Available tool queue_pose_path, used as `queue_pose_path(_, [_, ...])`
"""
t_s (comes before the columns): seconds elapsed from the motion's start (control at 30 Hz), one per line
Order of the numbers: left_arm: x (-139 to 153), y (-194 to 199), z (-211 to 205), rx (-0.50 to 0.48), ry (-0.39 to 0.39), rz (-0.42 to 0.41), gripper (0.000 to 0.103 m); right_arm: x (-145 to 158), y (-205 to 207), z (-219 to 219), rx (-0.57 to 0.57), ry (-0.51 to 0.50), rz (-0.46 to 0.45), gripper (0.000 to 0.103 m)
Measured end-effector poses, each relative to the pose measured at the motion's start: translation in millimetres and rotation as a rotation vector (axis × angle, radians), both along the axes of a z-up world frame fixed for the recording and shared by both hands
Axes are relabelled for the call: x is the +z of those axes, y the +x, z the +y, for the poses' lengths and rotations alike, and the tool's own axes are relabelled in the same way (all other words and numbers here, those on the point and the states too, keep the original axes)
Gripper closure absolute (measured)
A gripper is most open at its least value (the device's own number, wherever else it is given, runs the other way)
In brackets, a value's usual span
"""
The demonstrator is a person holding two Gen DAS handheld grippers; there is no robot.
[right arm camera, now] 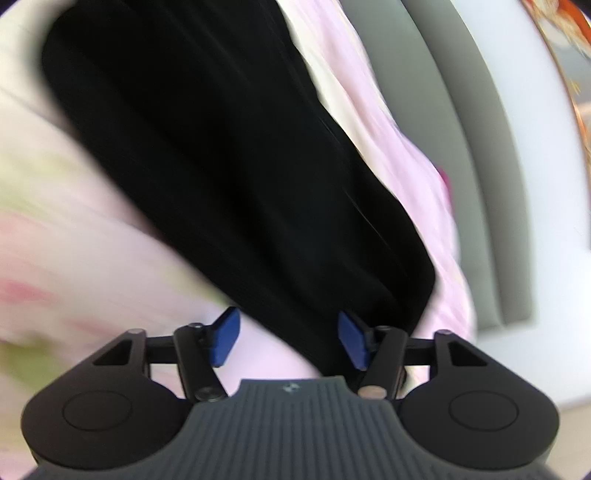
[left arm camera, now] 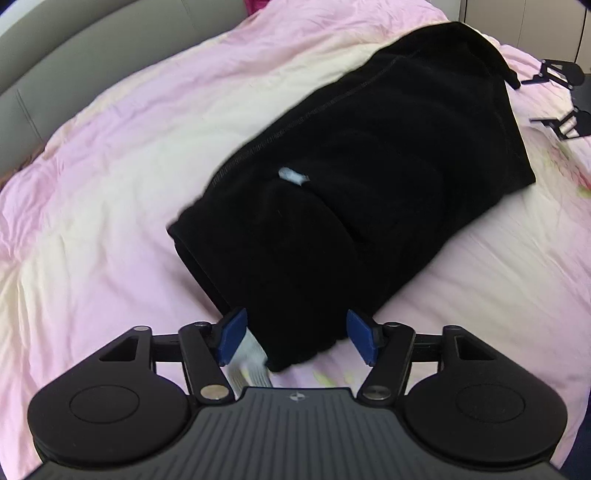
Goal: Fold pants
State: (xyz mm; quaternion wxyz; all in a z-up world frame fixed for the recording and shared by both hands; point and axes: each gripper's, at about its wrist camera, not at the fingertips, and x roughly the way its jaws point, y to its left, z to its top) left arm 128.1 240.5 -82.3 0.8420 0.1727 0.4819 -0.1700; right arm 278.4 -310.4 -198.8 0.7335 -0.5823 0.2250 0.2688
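Note:
Black pants [left arm camera: 354,177] lie folded in a thick bundle on the pink bedspread [left arm camera: 110,184]. A small white tag [left arm camera: 293,176] shows on top, and a white striped band [left arm camera: 251,362] sticks out at the near end. My left gripper [left arm camera: 297,338] is open, its blue pads either side of the bundle's near end, not clamping it. My right gripper [right arm camera: 288,341] is open over the other end of the pants [right arm camera: 221,155]; that view is blurred. The right gripper also shows in the left wrist view [left arm camera: 561,99] at the far right.
A grey padded headboard [left arm camera: 55,55] curves along the far left of the bed and shows in the right wrist view [right arm camera: 461,147]. A magenta item [left arm camera: 258,4] lies at the bed's far edge. The bedspread spreads wide around the bundle.

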Motion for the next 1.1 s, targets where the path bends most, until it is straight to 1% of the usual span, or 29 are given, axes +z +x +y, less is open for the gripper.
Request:
queue_pose_path(0.03, [-5,-3,1,0.002,0.004,0.005,0.026,4,-18,3,0.052,0.051,0.049,0.036])
queue_pose_path(0.07, [-10,-5,2,0.009,0.0,0.016,0.026,7,-33,7,0.09,0.088,0.092,0.034])
queue_pose_path(0.13, [-20,-2,8,0.049,-0.029,0.049,0.026,8,-56,20,0.117,0.116,0.135,0.036])
queue_pose_path(0.17, [-25,6,16,0.067,-0.046,0.065,0.028,8,-66,25,0.134,0.128,0.158,0.037])
queue_pose_path(0.2, [-28,7,16,0.072,-0.064,0.08,0.029,8,-75,30,0.148,0.145,0.189,0.038])
queue_pose_path(0.23, [-29,7,17,0.073,-0.069,0.08,0.029,8,-83,37,0.167,0.155,0.219,0.038])
queue_pose_path(0.27, [-28,7,16,0.069,-0.066,0.065,0.029,6,-99,49,0.188,0.156,0.226,0.039])
queue_pose_path(0.3, [-26,8,13,0.062,-0.066,0.051,0.029,2,-101,56,0.206,0.143,0.211,0.041])
queue_pose_path(0.33, [-25,11,11,0.053,-0.08,0.049,0.03,-4,-105,61,0.219,0.119,0.186,0.046])
queue_pose_path(0.37, [-24,14,9,0.052,-0.094,0.054,0.03,-10,-106,70,0.235,0.095,0.154,0.047])
queue_pose_path(0.43, [-24,20,6,0.054,-0.102,0.061,0.03,-21,-107,78,0.266,0.037,0.077,0.047])
queue_pose_path(0.47, [-27,24,6,0.054,-0.109,0.069,0.033,-24,-100,98,0.283,0.004,0.038,0.047])
queue_pose_path(0.5, [-30,28,7,0.058,-0.121,0.079,0.036,-29,-93,104,0.292,-0.023,0.006,0.047])
queue_pose_path(0.53, [-33,32,10,0.067,-0.146,0.095,0.043,-32,-87,106,0.3,-0.039,-0.004,0.047])
queue_pose_path(0.57, [-36,35,13,0.078,-0.187,0.118,0.057,-35,-83,108,0.309,-0.048,-0.012,0.047])
queue_pose_path(0.6, [-37,38,16,0.084,-0.229,0.139,0.063,-35,-72,104,0.323,-0.061,-0.032,0.047])
queue_pose_path(0.63, [-38,38,16,0.09,-0.237,0.143,0.064,-39,-70,106,0.34,-0.078,-0.061,0.047])
queue_pose_path(0.67, [-36,36,14,0.082,-0.228,0.137,0.07,-43,-62,109,0.355,-0.09,-0.083,0.047])
queue_pose_path(0.73, [-32,32,14,0.056,-0.23,0.144,0.074,-50,-54,113,0.384,-0.106,-0.151,0.047])
queue_pose_path(0.8, [-27,28,16,0.039,-0.228,0.147,0.074,-49,-64,120,0.42,-0.133,-0.231,0.045])
queue_pose_path(0.87, [-22,26,20,0.043,-0.243,0.149,0.074,-53,-63,127,0.415,-0.151,-0.258,0.042])
queue_pose_path(0.9, [-20,25,22,0.049,-0.252,0.147,0.075,-54,-58,132,0.399,-0.152,-0.258,0.044])
queue_pose_path(0.93, [-17,23,23,0.056,-0.256,0.139,0.075,-52,-57,135,0.375,-0.147,-0.227,0.076])
queue_pose_path(0.97, [-14,22,24,0.065,-0.257,0.129,0.075,-48,-52,140,0.35,-0.137,-0.155,0.092])
queue_pose_path(1.0, [-11,19,25,0.073,-0.262,0.119,0.075,-46,-56,141,0.334,-0.128,-0.136,0.092])
queue_pose_path(1.1, [0,8,34,0.069,-0.294,0.101,0.076,-32,-66,142,0.299,-0.084,-0.12,0.093])
